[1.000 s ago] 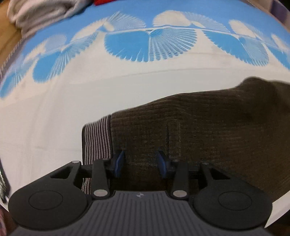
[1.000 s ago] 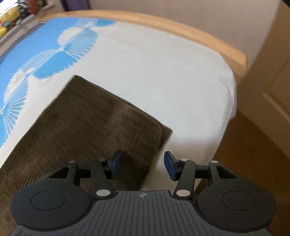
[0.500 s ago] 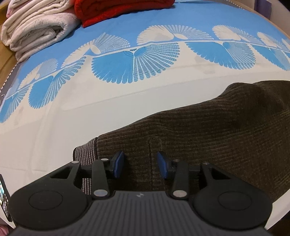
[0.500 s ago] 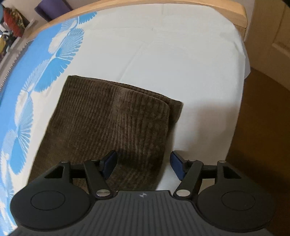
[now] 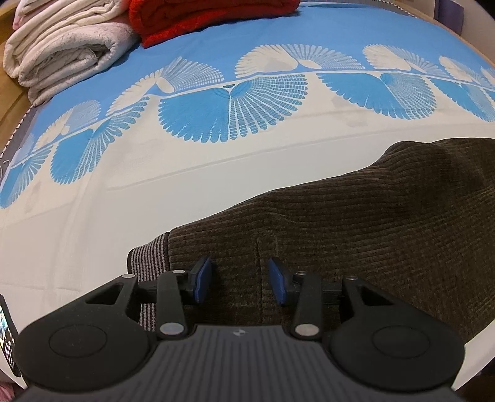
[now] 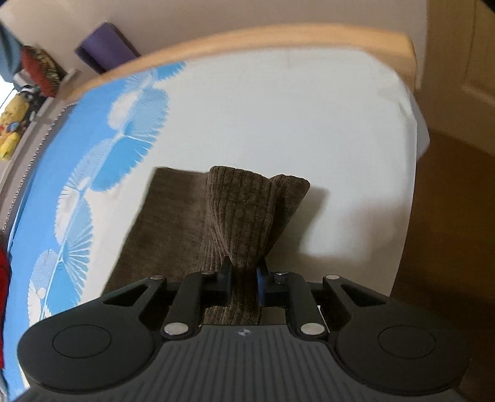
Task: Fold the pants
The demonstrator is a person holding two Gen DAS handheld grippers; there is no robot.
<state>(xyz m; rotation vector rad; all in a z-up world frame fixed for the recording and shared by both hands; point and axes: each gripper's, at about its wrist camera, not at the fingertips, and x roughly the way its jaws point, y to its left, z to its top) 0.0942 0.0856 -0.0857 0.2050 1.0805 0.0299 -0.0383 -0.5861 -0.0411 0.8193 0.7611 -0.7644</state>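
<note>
Right wrist view: the right claw [image 6: 243, 276] is pinching a bunched fold of the brown corduroy pants [image 6: 238, 210], the cloth rising between the blue pads [image 6: 259, 286] in a gathered ridge.
Left wrist view: the left claw [image 5: 239, 280] is spread wide and holds nothing; its fingers straddle a seam near the striped waistband [image 5: 148, 256].
Where the pants are: lying on the bed [image 5: 92, 235], on the white part of the sheet just below the blue fan-patterned band [image 5: 232, 114]; in the right view they reach toward the bed's edge, with the wooden frame [image 6: 247, 40] beyond.
Why the grip: the pinch takes the edge nearest the bed's side, probably so that end can be lifted and carried over the rest of the garment.
Why the open claw: it hovers low over the waistband end, likely to pin or take that end while the other is folded; whether the pads touch the cloth I cannot tell.
Left hand pose: tool held low and nearly level, pointing across the bed toward the folded white blankets [image 5: 65, 46] and red blanket [image 5: 201, 18].
Right hand pose: tool tilted down at the pants, pointing along their length toward the frame.
Stage: an early fold, by my judgement, with much of the garment flat.
</note>
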